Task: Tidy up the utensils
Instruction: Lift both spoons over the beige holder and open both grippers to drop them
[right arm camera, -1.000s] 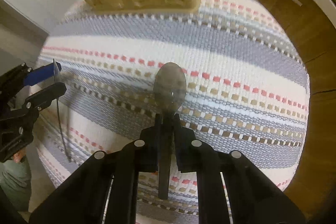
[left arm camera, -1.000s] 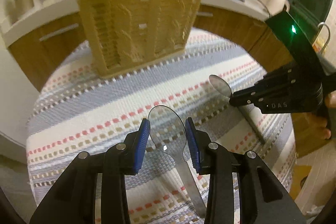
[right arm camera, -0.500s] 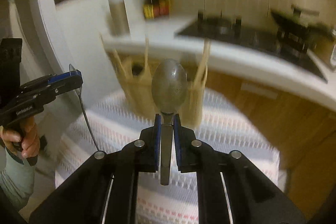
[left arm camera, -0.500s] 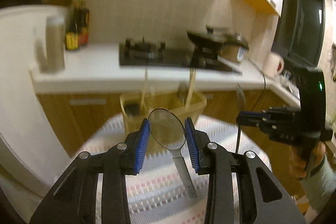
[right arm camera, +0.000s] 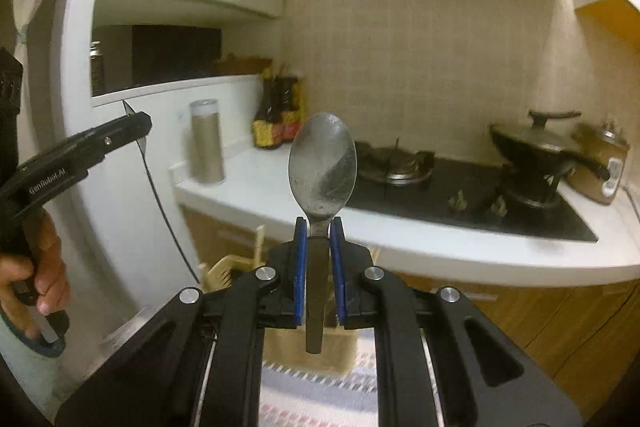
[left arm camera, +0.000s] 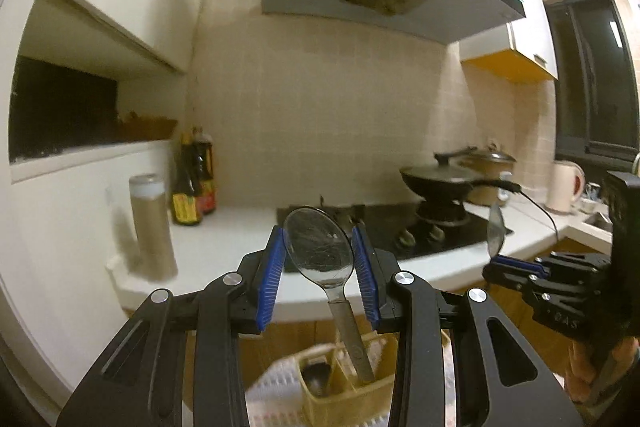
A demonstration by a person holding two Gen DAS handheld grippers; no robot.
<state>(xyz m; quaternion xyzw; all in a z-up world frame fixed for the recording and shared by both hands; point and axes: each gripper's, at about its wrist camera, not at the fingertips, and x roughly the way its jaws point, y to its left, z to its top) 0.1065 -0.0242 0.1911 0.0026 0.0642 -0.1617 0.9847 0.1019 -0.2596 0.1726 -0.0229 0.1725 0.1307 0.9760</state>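
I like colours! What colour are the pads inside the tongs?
Blue pads, clearest in the left wrist view.

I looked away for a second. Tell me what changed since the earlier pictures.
Both grippers rose from the striped cloth, each carrying its spoon. The left gripper holds one spoon by the bowl; the right gripper pinches the other spoon at the neck. The basket now sits below them. Neither grip changed, and nothing was let go.

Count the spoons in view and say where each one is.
2. One spoon is gripped by its bowl in the left tongs; the other spoon by its neck in the right tongs. The basket may hide more.
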